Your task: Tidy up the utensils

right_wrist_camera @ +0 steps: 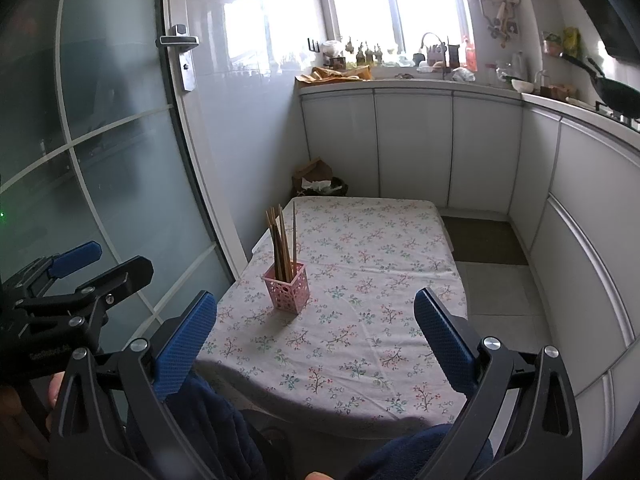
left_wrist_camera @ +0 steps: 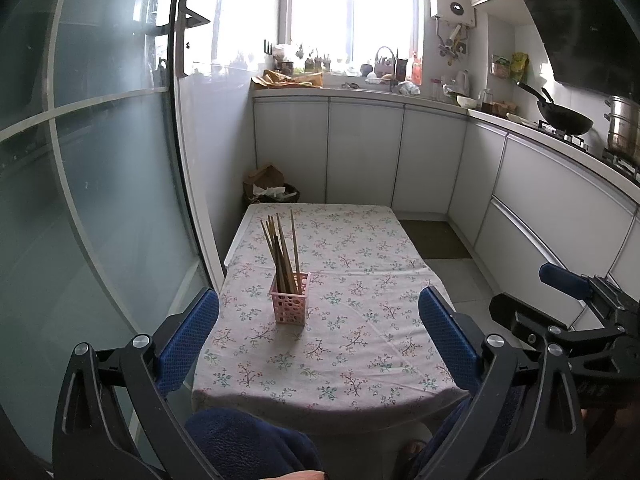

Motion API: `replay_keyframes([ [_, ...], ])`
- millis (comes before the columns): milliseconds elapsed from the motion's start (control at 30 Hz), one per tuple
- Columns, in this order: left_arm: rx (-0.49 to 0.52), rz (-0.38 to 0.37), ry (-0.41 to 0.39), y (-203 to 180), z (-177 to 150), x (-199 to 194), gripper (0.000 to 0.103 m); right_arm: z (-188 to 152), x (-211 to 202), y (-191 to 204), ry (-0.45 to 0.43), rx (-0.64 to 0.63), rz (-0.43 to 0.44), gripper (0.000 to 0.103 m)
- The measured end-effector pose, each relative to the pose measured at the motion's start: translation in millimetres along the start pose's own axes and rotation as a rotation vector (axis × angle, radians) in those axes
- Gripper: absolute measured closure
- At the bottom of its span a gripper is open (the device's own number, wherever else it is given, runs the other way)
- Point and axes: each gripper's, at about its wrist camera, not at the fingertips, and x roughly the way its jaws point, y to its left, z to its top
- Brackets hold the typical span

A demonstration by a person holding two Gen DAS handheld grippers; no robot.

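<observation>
On the worktop [left_wrist_camera: 360,280], under a floral cloth, the pink basket [left_wrist_camera: 290,298] stands upright toward the left edge, roughly midway along its length; a bundle of chopsticks [left_wrist_camera: 280,252] sits in it, leaning left, one stick nearly vertical. Nothing else on the cloth. Left of the basket: frosted glass door [left_wrist_camera: 100,160] with metal handle [left_wrist_camera: 184,36]. Left gripper [left_wrist_camera: 319,338] hangs short of the near worktop edge, well apart from the basket, blue fingers [left_wrist_camera: 188,340] spread wide, holding nothing. Basket sits between the fingers in the left wrist view, closer to the left one. Beyond the basket, off the far worktop edge: brown paper bag [left_wrist_camera: 264,178] and bin on the floor, white cabinets [left_wrist_camera: 360,152], cluttered counter below the window. Right of the basket: right gripper [right_wrist_camera: 316,338], also back from the near edge, fingers [right_wrist_camera: 444,340] wide apart, empty. In the right wrist view the basket [right_wrist_camera: 287,287] sits nearer the left finger. Far right of the basket: black wok [left_wrist_camera: 564,118] on the stove, steel pot [left_wrist_camera: 624,128] beside it. Each gripper shows at the edge of the other's view, side by side.
</observation>
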Motion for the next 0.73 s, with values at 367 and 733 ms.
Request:
replay_keyframes([
  [367, 0.008, -0.005, 0.006, -0.6, -1.4, 1.7, 0.007, -1.7, 2.7, -1.8, 0.002, 0.003, -0.001, 0.007],
  [733, 0.012, -0.002, -0.008, 5.6, -0.7, 3.6, 0.007, -2.2, 5.5, -0.7, 0.006, 0.006, -0.008, 0.007],
])
